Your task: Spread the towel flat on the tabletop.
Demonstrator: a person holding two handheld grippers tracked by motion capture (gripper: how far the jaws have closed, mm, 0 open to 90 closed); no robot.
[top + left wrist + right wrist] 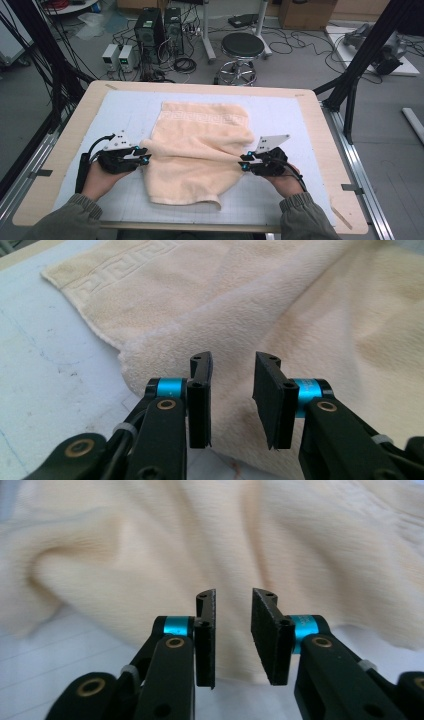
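Two parted tongs (145,159) (243,164), rumpled cream terry towel (197,145)

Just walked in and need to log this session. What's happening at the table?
A person at the table holds a gripper in each hand, one at either side of a rumpled cream towel on the white mat. The left gripper and the right gripper both have their jaws open at the towel's edges, gripping nothing yet.

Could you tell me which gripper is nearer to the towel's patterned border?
Left. The left gripper sits at the towel's left edge, closer to the patterned border; the right gripper is at its lower right edge.
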